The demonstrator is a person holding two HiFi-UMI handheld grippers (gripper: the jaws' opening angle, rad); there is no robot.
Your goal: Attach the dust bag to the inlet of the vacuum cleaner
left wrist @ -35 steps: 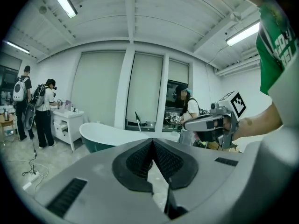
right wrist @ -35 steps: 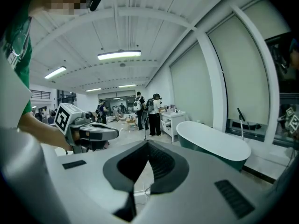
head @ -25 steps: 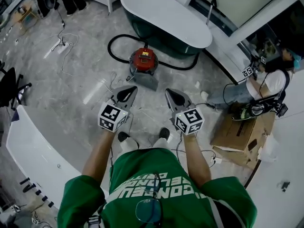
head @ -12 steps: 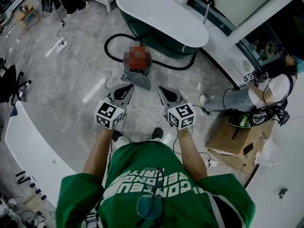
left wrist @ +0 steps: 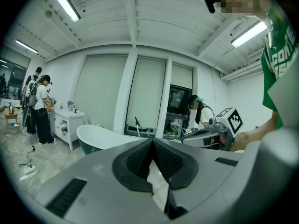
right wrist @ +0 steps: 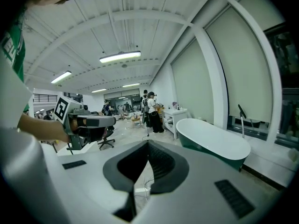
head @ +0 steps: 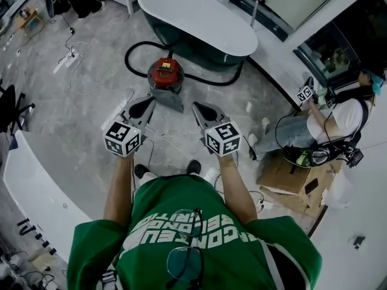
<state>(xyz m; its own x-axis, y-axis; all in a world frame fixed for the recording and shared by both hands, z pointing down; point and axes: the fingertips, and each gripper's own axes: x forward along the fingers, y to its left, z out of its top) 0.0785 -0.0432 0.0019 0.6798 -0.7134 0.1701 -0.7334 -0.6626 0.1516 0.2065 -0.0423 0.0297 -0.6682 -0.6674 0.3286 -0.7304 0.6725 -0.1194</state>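
Observation:
A red vacuum cleaner (head: 165, 72) stands on the floor ahead of me, its black hose (head: 134, 54) looping toward the bathtub. A grey flat piece (head: 170, 102) lies against its near side; I cannot tell whether it is the dust bag. My left gripper (head: 147, 101) and right gripper (head: 196, 107) hang in the air short of the vacuum, side by side, both shut and empty. In the left gripper view the left gripper (left wrist: 152, 141) has its jaws meeting at the tip. The right gripper view shows the right gripper (right wrist: 147, 143) the same way. Neither gripper view shows the vacuum.
A white and green bathtub (head: 195, 22) stands behind the vacuum. Cables (head: 71, 58) trail over the floor at the left. A white curved counter (head: 33, 183) runs along my left. At the right a person (head: 329, 118) sits by a cardboard box (head: 284, 175).
The vacuum and bathtub have slid left and slightly up in the head view, and both grippers have shifted left with them. Both grippers stay shut and empty.

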